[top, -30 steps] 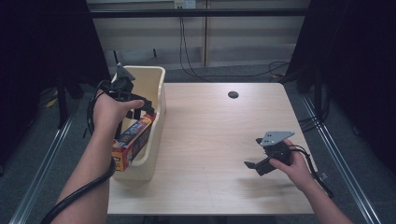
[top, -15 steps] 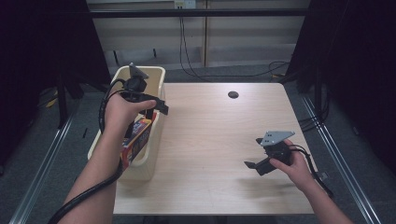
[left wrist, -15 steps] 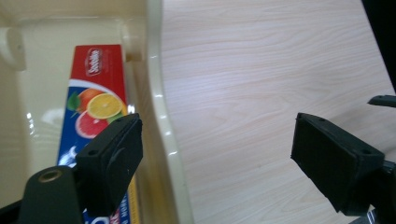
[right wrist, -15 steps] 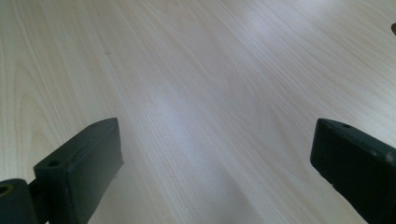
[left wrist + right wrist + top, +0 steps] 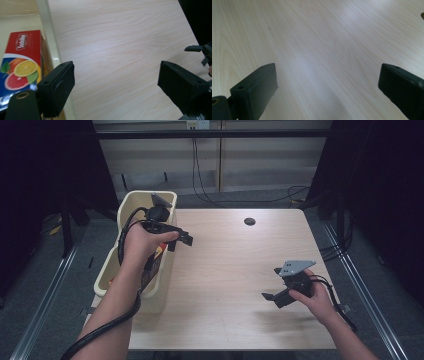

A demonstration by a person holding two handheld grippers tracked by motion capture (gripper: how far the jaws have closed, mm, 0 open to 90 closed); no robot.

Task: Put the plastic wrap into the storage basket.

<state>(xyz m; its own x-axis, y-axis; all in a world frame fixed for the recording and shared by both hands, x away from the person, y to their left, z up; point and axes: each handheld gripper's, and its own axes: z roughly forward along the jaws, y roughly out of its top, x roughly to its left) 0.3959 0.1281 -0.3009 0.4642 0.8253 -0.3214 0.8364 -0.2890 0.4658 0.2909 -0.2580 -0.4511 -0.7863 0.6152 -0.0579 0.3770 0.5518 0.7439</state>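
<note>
A cream plastic bin (image 5: 131, 204) stands at the table's left edge. Inside it lies a red box (image 5: 153, 265) printed with citrus fruit, also seen in the left gripper view as the red box (image 5: 21, 57) behind the bin's rim (image 5: 50, 42). My left gripper (image 5: 179, 241) hovers just right of that rim, open and empty, its jaws (image 5: 116, 75) spread over bare wood. My right gripper (image 5: 272, 284) rests low at the table's right front, open with nothing between its jaws (image 5: 328, 72).
The light wooden table (image 5: 225, 265) has a dark round hole (image 5: 249, 221) near its far edge. Cables (image 5: 205, 180) run across the floor behind it. Metal rails flank both sides. The right gripper (image 5: 200, 50) appears far off in the left gripper view.
My left gripper has moved rightward from above the bin, across its right rim, to over the table. The right gripper has stayed put.
</note>
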